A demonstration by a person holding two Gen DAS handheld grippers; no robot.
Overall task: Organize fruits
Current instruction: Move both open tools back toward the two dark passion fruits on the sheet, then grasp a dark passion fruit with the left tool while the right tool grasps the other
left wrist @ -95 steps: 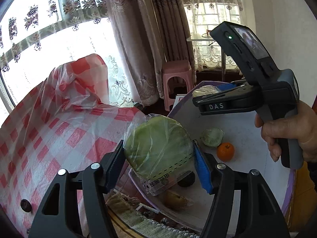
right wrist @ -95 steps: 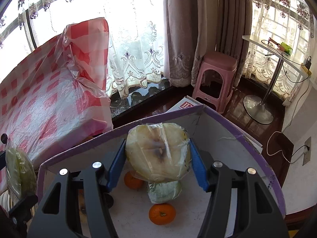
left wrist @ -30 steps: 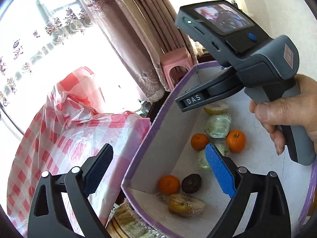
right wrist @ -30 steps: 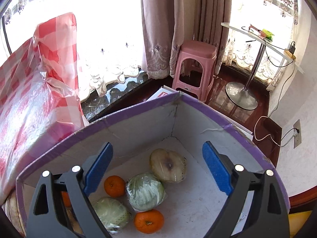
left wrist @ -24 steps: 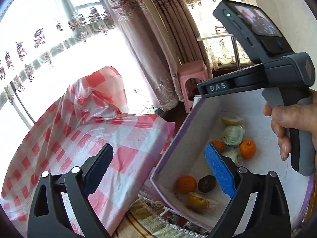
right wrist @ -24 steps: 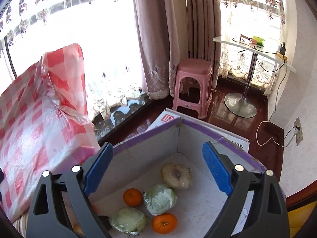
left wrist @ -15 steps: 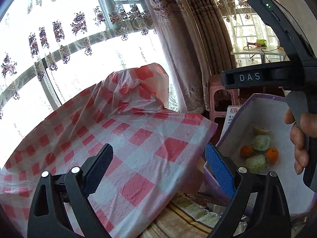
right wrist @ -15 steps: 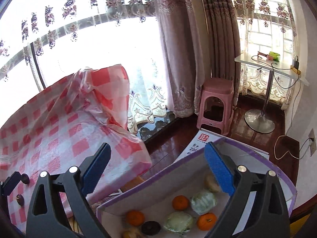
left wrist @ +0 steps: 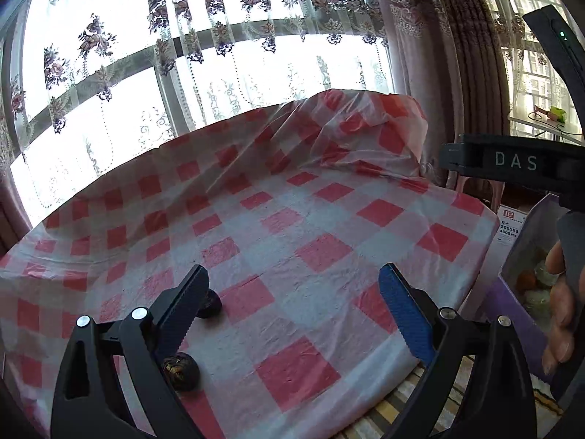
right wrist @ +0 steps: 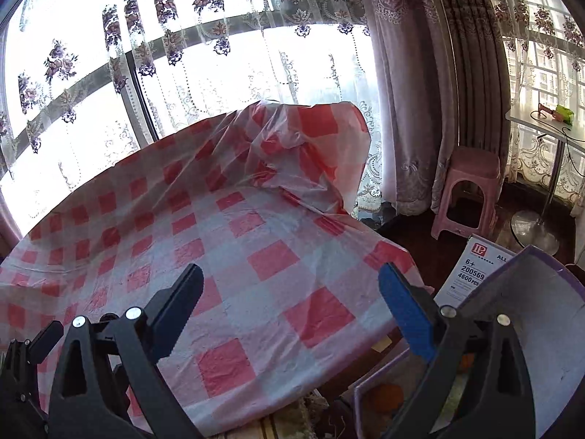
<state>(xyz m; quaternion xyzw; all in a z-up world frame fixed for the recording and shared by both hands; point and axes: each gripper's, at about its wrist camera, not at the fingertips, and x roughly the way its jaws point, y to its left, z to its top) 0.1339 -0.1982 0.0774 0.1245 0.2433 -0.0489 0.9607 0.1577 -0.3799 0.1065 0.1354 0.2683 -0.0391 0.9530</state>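
Holding oranges (left wrist: 526, 278), purple-rimmed box (right wrist: 541, 314); both hand-held grippers (left wrist: 289, 303) (right wrist: 289, 303) spread, empty.

Showing red-and-white checked tablecloth (left wrist: 299, 241), two dark brown fruits (left wrist: 181, 366), purple-rimmed box (right wrist: 541, 314) holding orange fruit (left wrist: 526, 280), pink stool (right wrist: 470, 190), white lace curtain (right wrist: 182, 55) carrying purple flowers.

Left gripper (left wrist: 289, 307): black plastic arms with silver screw heads, one finger pad dark, the other bright blue with a toothed edge. Right gripper (right wrist: 289, 307) identical; its black body shows white "DAS" lettering and a small green light.
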